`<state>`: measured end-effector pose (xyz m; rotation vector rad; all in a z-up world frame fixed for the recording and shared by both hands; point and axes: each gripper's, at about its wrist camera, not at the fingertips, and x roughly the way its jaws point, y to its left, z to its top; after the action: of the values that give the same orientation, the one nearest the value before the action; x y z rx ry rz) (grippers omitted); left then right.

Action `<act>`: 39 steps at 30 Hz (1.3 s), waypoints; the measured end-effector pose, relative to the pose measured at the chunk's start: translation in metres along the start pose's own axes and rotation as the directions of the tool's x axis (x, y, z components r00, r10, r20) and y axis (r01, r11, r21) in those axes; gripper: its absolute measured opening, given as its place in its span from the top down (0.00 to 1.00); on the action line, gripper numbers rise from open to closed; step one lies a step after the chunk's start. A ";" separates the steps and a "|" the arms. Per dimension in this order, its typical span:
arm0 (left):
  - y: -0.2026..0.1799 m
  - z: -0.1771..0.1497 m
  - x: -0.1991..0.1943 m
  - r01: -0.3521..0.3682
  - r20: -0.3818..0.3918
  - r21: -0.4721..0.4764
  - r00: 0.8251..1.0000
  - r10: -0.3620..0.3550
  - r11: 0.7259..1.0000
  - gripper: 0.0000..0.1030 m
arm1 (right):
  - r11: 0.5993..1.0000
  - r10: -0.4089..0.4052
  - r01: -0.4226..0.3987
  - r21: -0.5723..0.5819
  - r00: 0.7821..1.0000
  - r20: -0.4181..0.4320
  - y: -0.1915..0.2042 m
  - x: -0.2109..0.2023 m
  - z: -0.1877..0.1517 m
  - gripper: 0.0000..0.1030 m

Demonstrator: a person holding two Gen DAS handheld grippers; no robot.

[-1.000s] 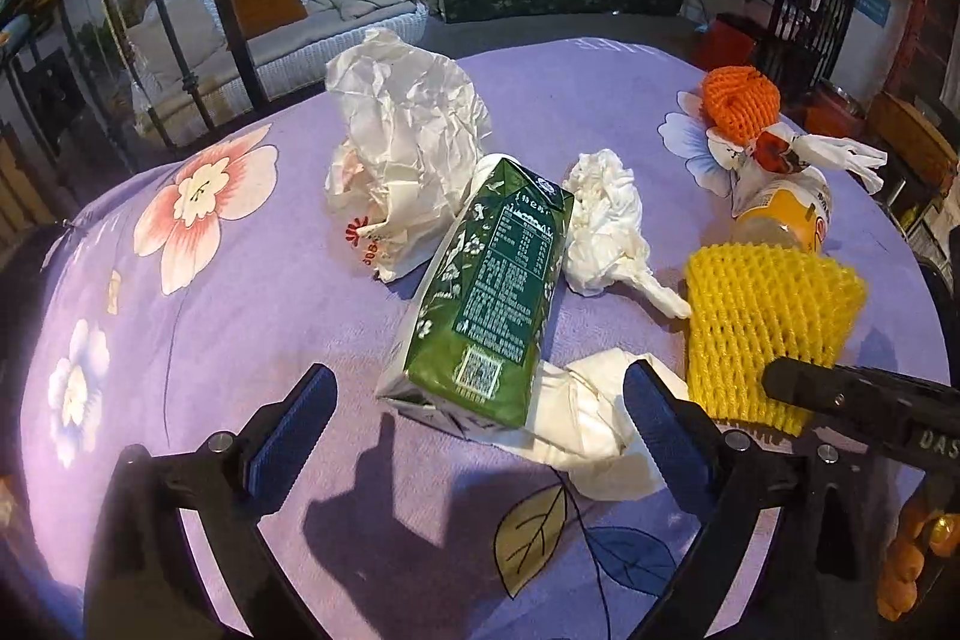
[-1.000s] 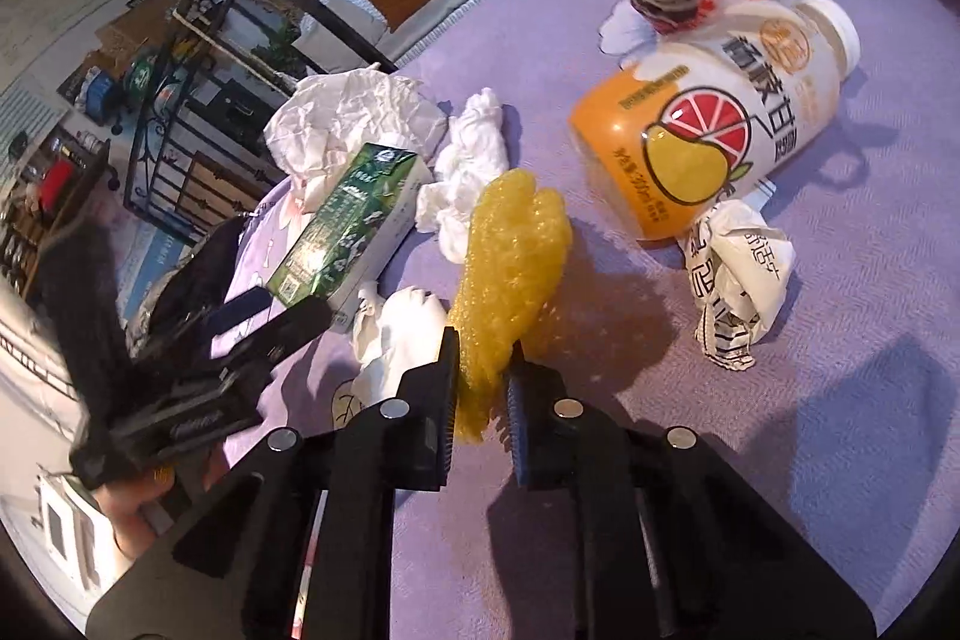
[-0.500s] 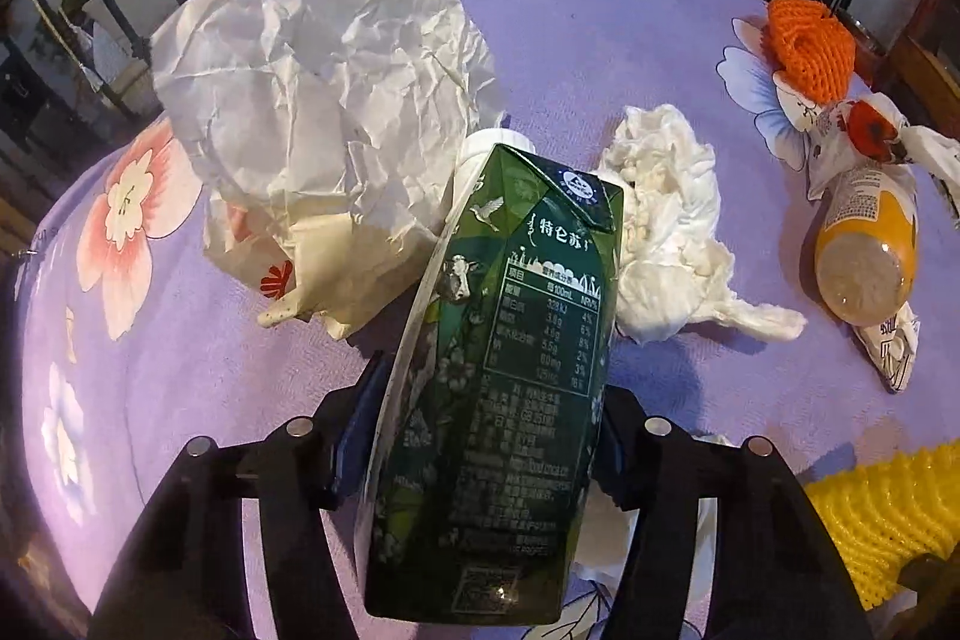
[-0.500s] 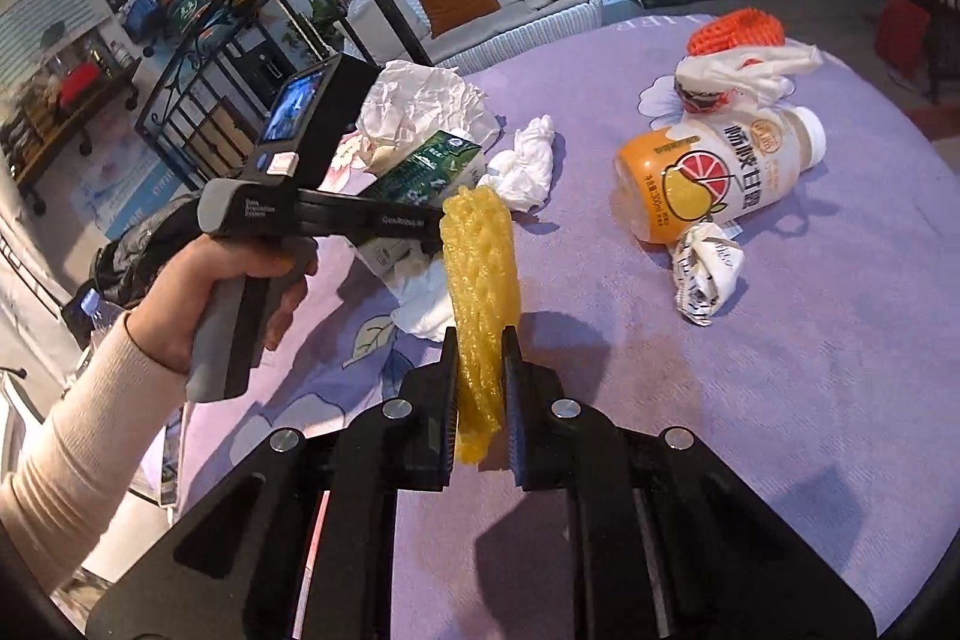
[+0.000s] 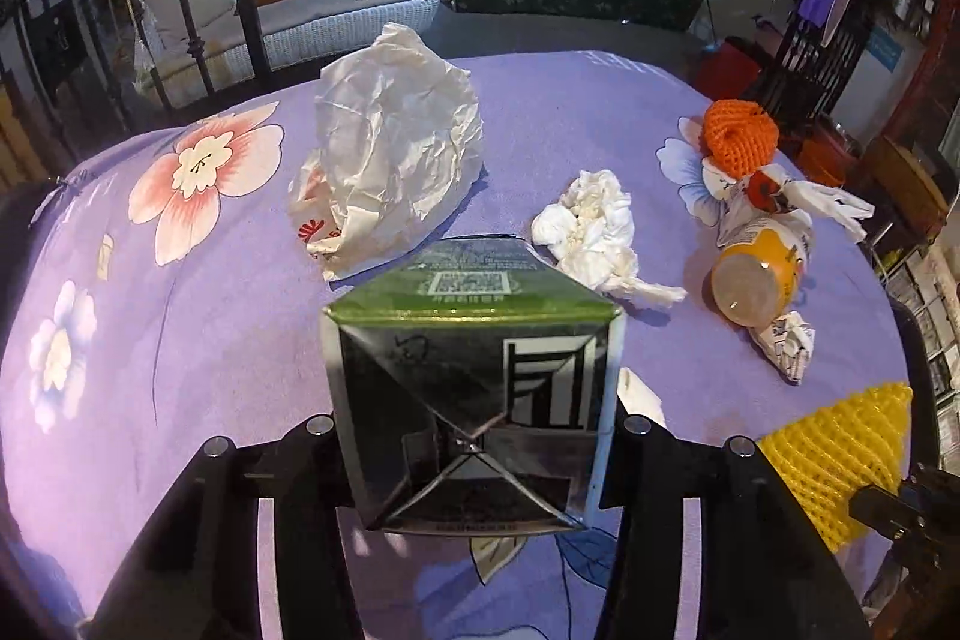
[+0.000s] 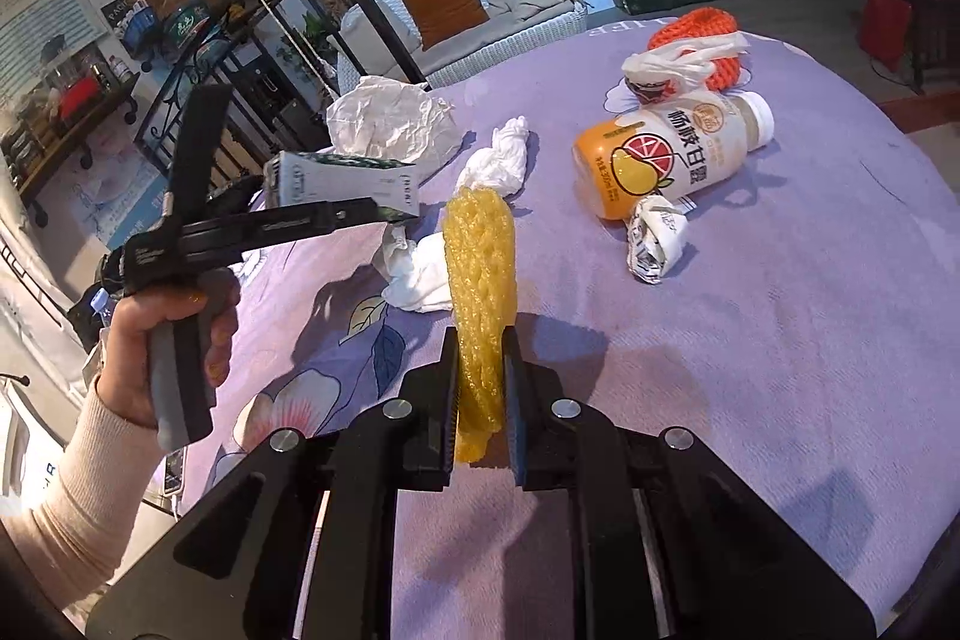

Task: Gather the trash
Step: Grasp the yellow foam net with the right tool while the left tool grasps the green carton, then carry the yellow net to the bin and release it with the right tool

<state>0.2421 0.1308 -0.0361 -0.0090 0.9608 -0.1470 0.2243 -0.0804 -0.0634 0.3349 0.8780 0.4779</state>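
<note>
A green drink carton (image 5: 474,340) hangs above the purple tablecloth (image 5: 180,340) with its base toward the left wrist camera. My left gripper (image 5: 474,430) has it between its jaws, which are closing, and both pads press on its sides. The right wrist view shows that carton (image 6: 336,181) in the left gripper (image 6: 390,211), held by a hand in a cream sleeve. My right gripper (image 6: 480,358) is shut on a yellow foam net (image 6: 480,268), lifted off the cloth. The same net (image 5: 840,454) shows at the lower right of the left wrist view.
On the cloth lie a crumpled paper bag (image 5: 390,160), a white tissue wad (image 5: 591,226), an orange juice bottle (image 5: 759,274) on its side, an orange net (image 5: 738,136), a small crumpled wrapper (image 5: 786,346) and another tissue (image 6: 420,268). The table edge curves round at the right.
My left gripper went from wide open to gripping the carton, then lifted and tipped it off the cloth. My right gripper raised the yellow net and drew it back.
</note>
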 end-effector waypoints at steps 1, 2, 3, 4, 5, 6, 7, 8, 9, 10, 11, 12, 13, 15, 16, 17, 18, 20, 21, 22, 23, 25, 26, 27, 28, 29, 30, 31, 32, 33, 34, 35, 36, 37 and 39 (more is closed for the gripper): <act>-0.005 -0.004 -0.005 0.005 0.010 -0.004 1.000 -0.005 1.000 0.53 | 1.000 -0.002 0.002 -0.001 1.000 0.005 0.000 -0.004 -0.001 0.86; -0.007 -0.006 -0.009 0.009 0.018 -0.007 1.000 -0.009 1.000 0.53 | 1.000 -0.005 0.005 -0.003 1.000 0.011 -0.001 -0.009 -0.002 0.86; -0.012 -0.009 -0.013 0.015 0.029 -0.010 0.999 -0.015 1.000 0.53 | 1.000 -0.007 0.007 -0.006 1.000 0.015 -0.001 -0.013 -0.004 0.86; -0.015 -0.010 -0.014 0.020 0.036 -0.011 0.999 -0.020 1.000 0.53 | 1.000 -0.012 0.012 -0.009 1.000 0.020 -0.001 -0.018 -0.005 0.86; -0.019 -0.011 -0.014 0.029 0.039 -0.012 0.999 -0.028 1.000 0.53 | 1.000 -0.016 0.016 -0.011 1.000 0.025 -0.002 -0.023 -0.006 0.86; -0.023 -0.015 -0.018 0.040 0.042 -0.014 0.998 -0.039 0.999 0.53 | 1.000 -0.017 0.018 -0.010 0.999 0.028 -0.002 -0.026 -0.007 0.86; -0.026 -0.020 -0.021 0.050 0.043 -0.018 0.998 -0.049 0.999 0.53 | 1.000 -0.019 0.019 -0.007 0.999 0.032 -0.005 -0.031 -0.009 0.86; -0.029 -0.024 -0.023 0.059 0.041 -0.019 0.997 -0.058 0.998 0.53 | 1.000 -0.021 0.021 -0.002 0.999 0.035 -0.007 -0.036 -0.010 0.86; -0.033 -0.028 -0.025 0.070 0.038 -0.017 0.997 -0.069 0.997 0.53 | 1.000 -0.022 0.022 0.002 0.999 0.038 -0.008 -0.038 -0.012 0.86; -0.037 -0.033 -0.028 0.080 0.040 -0.013 0.996 -0.080 0.997 0.53 | 1.000 -0.025 0.025 0.007 0.999 0.044 -0.012 -0.045 -0.015 0.86; -0.043 -0.037 -0.032 0.090 0.044 -0.007 0.995 -0.089 0.996 0.53 | 1.000 -0.028 0.027 0.009 0.998 0.050 -0.014 -0.050 -0.017 0.86; -0.051 -0.041 -0.037 0.100 0.050 0.005 0.994 -0.100 0.995 0.53 | 0.999 -0.033 0.033 0.009 0.998 0.057 -0.014 -0.055 -0.019 0.86; -0.058 -0.045 -0.041 0.109 0.055 0.016 0.992 -0.110 0.994 0.53 | 0.999 -0.042 0.042 0.008 0.997 0.066 -0.016 -0.062 -0.021 0.86; -0.073 -0.051 -0.048 0.134 0.062 0.035 0.989 -0.136 0.990 0.53 | 0.998 -0.061 0.061 0.008 0.995 0.080 -0.021 -0.073 -0.025 0.86; -0.082 -0.054 -0.051 0.151 0.066 0.043 0.986 -0.154 0.988 0.53 | 0.997 -0.074 0.073 0.010 0.993 0.089 -0.025 -0.081 -0.027 0.86; -0.089 -0.059 -0.055 0.165 0.071 0.046 0.983 -0.168 0.985 0.53 | 0.997 -0.083 0.082 0.014 0.992 0.096 -0.028 -0.087 -0.028 0.86; -0.098 -0.062 -0.059 0.181 0.078 0.053 0.980 -0.185 0.982 0.53 | 0.995 -0.095 0.093 0.022 0.990 0.105 -0.032 -0.094 -0.029 0.86; -0.112 -0.068 -0.065 0.197 0.100 0.068 0.974 -0.203 0.978 0.53 | 0.993 -0.114 0.111 0.034 0.986 0.120 -0.040 -0.106 -0.032 0.86; -0.121 -0.070 -0.068 0.205 0.115 0.081 0.970 -0.213 0.975 0.53 | 0.991 -0.128 0.124 0.041 0.983 0.128 -0.044 -0.112 -0.033 0.86; -0.129 -0.072 -0.071 0.215 0.126 0.093 0.966 -0.226 0.972 0.53 | 0.989 -0.147 0.141 0.050 0.979 0.139 -0.050 -0.120 -0.035 0.86; -0.136 -0.074 -0.073 0.227 0.133 0.102 0.962 -0.240 0.968 0.53 | 0.986 -0.160 0.153 0.059 0.976 0.147 -0.056 -0.127 -0.036 0.86; -0.151 -0.077 -0.074 0.260 0.135 0.107 0.952 -0.273 0.960 0.53 | 0.979 -0.195 0.184 0.084 0.967 0.163 -0.069 -0.142 -0.041 0.86; -0.158 -0.078 -0.074 0.270 0.133 0.110 0.950 -0.284 0.956 0.53 | 0.974 -0.216 0.202 0.098 0.962 0.169 -0.077 -0.149 -0.043 0.86; -0.167 -0.079 -0.073 0.276 0.132 0.122 0.947 -0.292 0.953 0.53 | 0.970 -0.233 0.216 0.109 0.957 0.173 -0.083 -0.154 -0.044 0.86; -0.178 -0.080 -0.072 0.277 0.133 0.142 0.946 -0.295 0.950 0.53 | 0.962 -0.260 0.239 0.130 0.949 0.178 -0.094 -0.163 -0.047 0.86; -0.184 -0.081 -0.071 0.278 0.130 0.154 0.945 -0.299 0.948 0.53 | 0.955 -0.282 0.257 0.150 0.942 0.182 -0.104 -0.170 -0.049 0.86; -0.193 -0.082 -0.069 0.295 0.119 0.164 0.941 -0.316 0.941 0.53 | 0.949 -0.298 0.269 0.166 0.937 0.183 -0.112 -0.174 -0.052 0.86; -0.200 -0.082 -0.067 0.318 0.107 0.166 0.935 -0.337 0.934 0.53 | 0.938 -0.325 0.291 0.190 0.928 0.185 -0.123 -0.182 -0.056 0.86; -0.208 -0.082 -0.065 0.339 0.096 0.171 0.929 -0.358 0.925 0.53 | 0.929 -0.344 0.306 0.207 0.920 0.185 -0.131 -0.187 -0.058 0.86; -0.219 -0.082 -0.064 0.353 0.086 0.186 0.924 -0.373 0.917 0.53 | 0.916 -0.372 0.328 0.230 0.910 0.184 -0.143 -0.196 -0.062 0.86; -0.226 -0.082 -0.062 0.358 0.082 0.199 0.922 -0.380 0.912 0.53 | 0.908 -0.389 0.342 0.243 0.903 0.183 -0.150 -0.200 -0.065 0.86; -0.233 -0.082 -0.060 0.367 0.078 0.209 0.918 -0.389 0.907 0.53 | 0.897 -0.410 0.359 0.259 0.894 0.179 -0.159 -0.205 -0.068 0.86; -0.243 -0.081 -0.059 0.382 0.069 0.218 0.912 -0.405 0.898 0.53 | 0.886 -0.429 0.375 0.274 0.886 0.175 -0.167 -0.209 -0.070 0.86; -0.249 -0.082 -0.057 0.395 0.061 0.226 0.907 -0.418 0.891 0.53 | 0.871 -0.450 0.389 0.300 0.877 0.169 -0.179 -0.214 -0.073 0.86; -0.263 -0.081 -0.054 0.410 0.056 0.243 0.899 -0.434 0.879 0.53 | 0.855 -0.464 0.393 0.339 0.871 0.161 -0.194 -0.220 -0.078 0.86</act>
<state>0.1136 -0.1175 -0.0198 -0.0179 0.8165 -0.6559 0.0929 -0.3542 -0.0573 0.4449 0.7588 -0.1192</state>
